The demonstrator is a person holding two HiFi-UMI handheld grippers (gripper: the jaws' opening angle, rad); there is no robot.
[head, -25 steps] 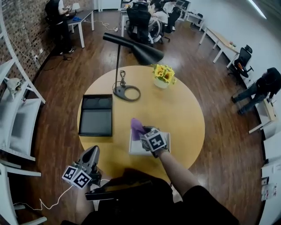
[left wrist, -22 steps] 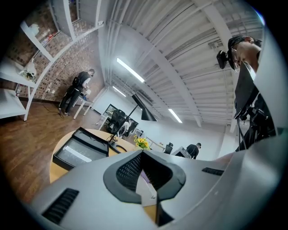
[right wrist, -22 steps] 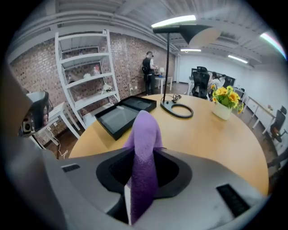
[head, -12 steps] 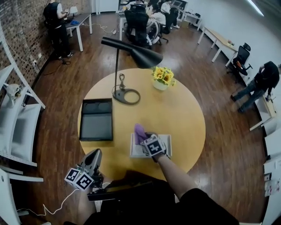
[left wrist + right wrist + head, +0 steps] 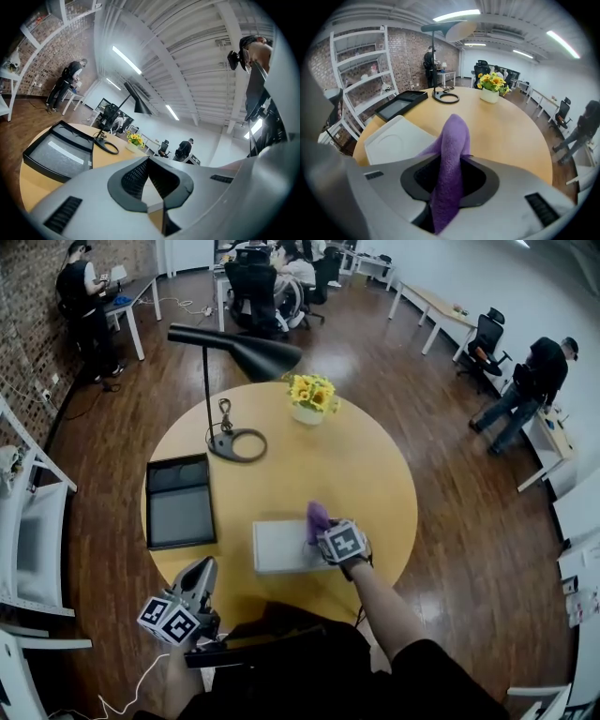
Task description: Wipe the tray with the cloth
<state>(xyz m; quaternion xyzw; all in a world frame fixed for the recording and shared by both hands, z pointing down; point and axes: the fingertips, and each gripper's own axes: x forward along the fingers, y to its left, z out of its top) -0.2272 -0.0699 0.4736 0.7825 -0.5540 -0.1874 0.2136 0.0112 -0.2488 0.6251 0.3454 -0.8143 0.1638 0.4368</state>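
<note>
purple cloth (image 5: 450,154), pinched between right fingers (image 5: 506,190)

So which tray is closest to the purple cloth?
The white tray, right beside the purple cloth in the right gripper. The black tray lies farther off, near the lamp.

the cloth (image 5: 451,140) is purple, soft and nubbly, like microfibre. the white tray (image 5: 398,138) looks like smooth matt plastic. the table (image 5: 366,474) top is pale wood, smooth with a low sheen. the floor (image 5: 122,427) is dark wood boards, glossy. the black tray (image 5: 178,507) looks matt. the left gripper (image 5: 149,164) has a grey matt plastic shell and black ribbed pads (image 5: 133,178). the wall (image 5: 412,51) is rough brick.
</note>
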